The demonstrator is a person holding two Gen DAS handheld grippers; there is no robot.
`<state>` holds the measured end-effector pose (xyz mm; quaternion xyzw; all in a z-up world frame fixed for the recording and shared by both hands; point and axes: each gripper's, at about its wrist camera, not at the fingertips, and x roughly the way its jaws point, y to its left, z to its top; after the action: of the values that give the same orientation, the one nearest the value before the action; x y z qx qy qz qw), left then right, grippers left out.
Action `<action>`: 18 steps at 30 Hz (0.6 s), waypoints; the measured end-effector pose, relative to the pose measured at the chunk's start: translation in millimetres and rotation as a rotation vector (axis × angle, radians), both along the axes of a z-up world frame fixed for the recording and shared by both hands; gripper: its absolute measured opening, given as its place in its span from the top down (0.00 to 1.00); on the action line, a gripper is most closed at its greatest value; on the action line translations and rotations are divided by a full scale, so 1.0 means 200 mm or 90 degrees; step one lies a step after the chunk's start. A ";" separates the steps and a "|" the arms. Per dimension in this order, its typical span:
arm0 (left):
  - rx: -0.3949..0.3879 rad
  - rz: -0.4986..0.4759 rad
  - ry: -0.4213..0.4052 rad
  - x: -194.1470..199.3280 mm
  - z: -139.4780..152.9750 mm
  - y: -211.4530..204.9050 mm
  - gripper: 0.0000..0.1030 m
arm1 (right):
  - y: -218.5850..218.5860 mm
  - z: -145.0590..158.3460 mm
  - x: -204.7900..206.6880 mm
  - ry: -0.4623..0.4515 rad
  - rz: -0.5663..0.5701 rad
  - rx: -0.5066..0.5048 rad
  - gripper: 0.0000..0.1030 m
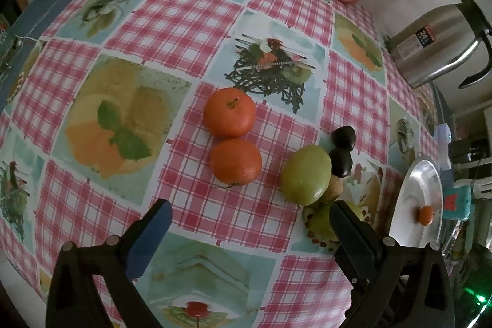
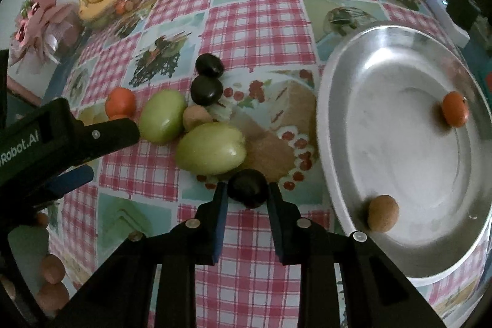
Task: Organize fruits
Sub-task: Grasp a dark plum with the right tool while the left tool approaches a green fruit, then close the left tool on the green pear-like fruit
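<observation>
Right gripper (image 2: 247, 193) clenched on a small round dark plum (image 2: 247, 188), pinched between both blue pads just above the checked tablecloth (image 2: 246, 20), near side of the green-fruit cluster. Wide shiny metal plate (image 2: 338, 76) lying directly to the right of the jaws, near rim just beside them, already carrying a small orange mandarin (image 2: 455, 112) and a round brown fruit (image 2: 382, 212); plum round, so no long axis to mind, likely just a lift and a rightward carry. Left gripper (image 1: 250, 223) released and empty, farther from the plate, nearer two orange mandarins (image 1: 229, 112).
</observation>
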<state>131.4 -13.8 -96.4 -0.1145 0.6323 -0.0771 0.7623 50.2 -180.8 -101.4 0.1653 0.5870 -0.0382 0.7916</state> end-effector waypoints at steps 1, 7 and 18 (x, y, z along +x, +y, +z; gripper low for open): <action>-0.001 0.000 -0.001 0.00 0.00 0.00 0.00 | -0.01 0.01 -0.01 -0.002 -0.003 0.003 0.74; 0.000 -0.006 -0.010 0.00 0.02 -0.01 0.00 | -0.04 0.11 -0.05 -0.054 -0.022 0.014 0.74; -0.005 -0.044 -0.016 -0.03 0.04 -0.12 0.01 | -0.24 0.18 -0.12 -0.074 -0.118 0.010 0.74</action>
<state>125.5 -37.0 -88.4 -0.0949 0.6256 -0.1073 0.7668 26.1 -228.9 -66.1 0.2269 0.5227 -0.0967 0.8161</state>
